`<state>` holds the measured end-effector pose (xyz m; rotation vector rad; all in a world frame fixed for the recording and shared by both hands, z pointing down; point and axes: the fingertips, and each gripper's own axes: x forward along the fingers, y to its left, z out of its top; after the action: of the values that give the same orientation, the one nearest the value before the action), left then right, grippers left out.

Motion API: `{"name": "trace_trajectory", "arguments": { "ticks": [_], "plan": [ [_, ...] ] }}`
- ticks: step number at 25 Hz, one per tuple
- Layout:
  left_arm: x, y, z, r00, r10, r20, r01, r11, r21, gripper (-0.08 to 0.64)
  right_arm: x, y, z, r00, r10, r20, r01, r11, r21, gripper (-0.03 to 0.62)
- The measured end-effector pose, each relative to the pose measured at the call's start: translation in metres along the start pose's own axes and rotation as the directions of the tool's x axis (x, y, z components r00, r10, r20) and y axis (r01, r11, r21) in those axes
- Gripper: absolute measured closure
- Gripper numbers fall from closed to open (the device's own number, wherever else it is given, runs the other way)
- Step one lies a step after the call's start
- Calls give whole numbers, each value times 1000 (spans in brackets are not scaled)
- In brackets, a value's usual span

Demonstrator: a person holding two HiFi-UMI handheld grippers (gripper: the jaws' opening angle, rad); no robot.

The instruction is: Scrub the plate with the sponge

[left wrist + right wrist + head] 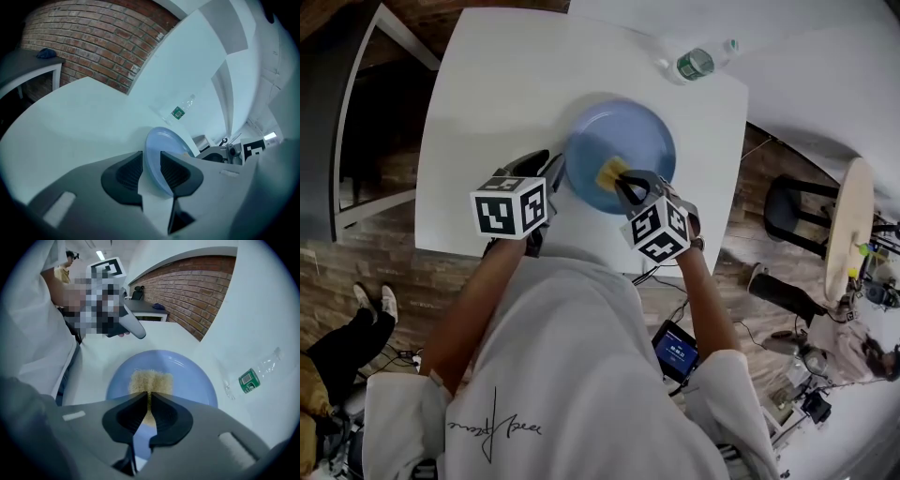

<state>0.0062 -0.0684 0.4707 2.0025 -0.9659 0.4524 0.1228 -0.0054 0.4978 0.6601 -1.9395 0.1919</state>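
A blue plate (619, 141) lies on the white table (487, 94). In the left gripper view the plate's near rim (161, 140) stands between the wide-set jaws of my left gripper (151, 168), and I see no pad pressing on it. From the head view this gripper (551, 173) sits at the plate's left edge. My right gripper (149, 406) is shut on a yellow sponge (150, 380), which rests on the plate (197, 380) at its near side. The head view shows the sponge (609, 173) under that gripper (633, 187).
A plastic water bottle (696, 63) with a green label lies on the table beyond the plate. Right of the table stand a black stool (792, 211) and a round wooden tabletop (848, 225). Another person's legs (347, 337) are at the left. A brick wall (93, 42) is behind.
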Motion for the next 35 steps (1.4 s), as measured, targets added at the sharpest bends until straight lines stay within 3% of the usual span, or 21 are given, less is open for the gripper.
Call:
{"name": "trace_trajectory", "arguments": {
  "ticks": [6, 12, 17, 24, 29, 35],
  "plan": [
    [-13, -35, 11, 997, -55, 46, 50, 992, 115, 471, -28, -8, 11, 989, -68, 130, 33, 966, 256, 561],
    [-25, -63, 16, 992, -104, 71, 86, 973, 216, 509, -58, -3, 23, 971, -68, 231, -16, 938, 346, 565],
    [-40, -82, 19, 987, -134, 83, 108, 957, 268, 529, -83, -5, 32, 947, -91, 308, -65, 885, 462, 566],
    [-71, -109, 30, 973, -195, 120, 136, 913, 384, 546, -126, -5, 46, 898, -191, 396, -61, 839, 541, 568],
    [-96, -125, 46, 948, -274, 160, 208, 917, 340, 548, -158, -4, 64, 855, -240, 459, -77, 817, 571, 568],
    [-100, -140, 46, 930, -328, 169, 246, 892, 379, 546, -176, -7, 66, 814, -323, 482, -17, 818, 575, 569]
  ]
}}
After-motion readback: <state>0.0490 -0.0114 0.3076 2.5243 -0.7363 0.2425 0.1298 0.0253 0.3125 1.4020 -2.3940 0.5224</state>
